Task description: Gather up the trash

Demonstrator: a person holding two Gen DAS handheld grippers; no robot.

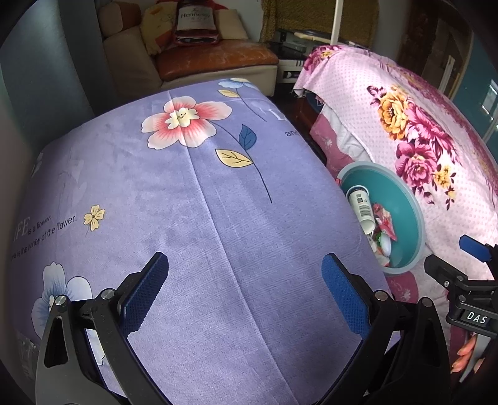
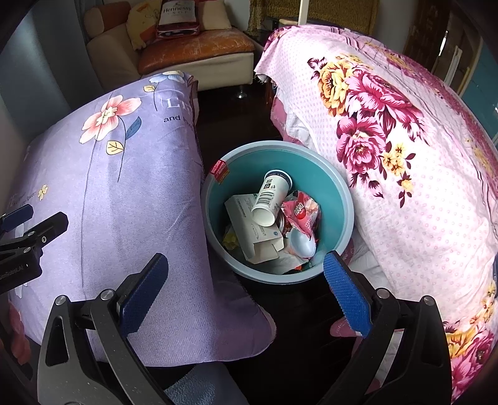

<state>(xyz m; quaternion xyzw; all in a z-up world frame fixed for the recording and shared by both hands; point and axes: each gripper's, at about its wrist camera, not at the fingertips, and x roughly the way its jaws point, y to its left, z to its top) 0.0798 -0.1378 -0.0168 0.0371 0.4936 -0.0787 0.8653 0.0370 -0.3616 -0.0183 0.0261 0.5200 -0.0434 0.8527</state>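
Note:
A teal bin (image 2: 330, 183) stands on the dark floor between two cloth-covered surfaces. Inside it lie a white paper cup (image 2: 270, 196), a flattened white carton (image 2: 252, 227), a pink snack wrapper (image 2: 303, 212) and a pale plastic spoon (image 2: 302, 243). My right gripper (image 2: 246, 289) hovers open above the bin's near rim, nothing between its blue pads. My left gripper (image 1: 246, 293) hangs open over the purple flowered cloth (image 1: 186, 193), empty too. In the left wrist view the bin (image 1: 407, 199) shows at the right with the cup (image 1: 361, 205) in it, and the right gripper (image 1: 460, 268) pokes in at the far right.
A pink flowered cloth (image 2: 404, 162) covers the surface right of the bin. A beige sofa with an orange cushion (image 1: 214, 59), a yellow pillow and a bottle-shaped pillow (image 1: 194, 21) stands at the back. A red tag (image 2: 219, 169) hangs on the bin's left rim.

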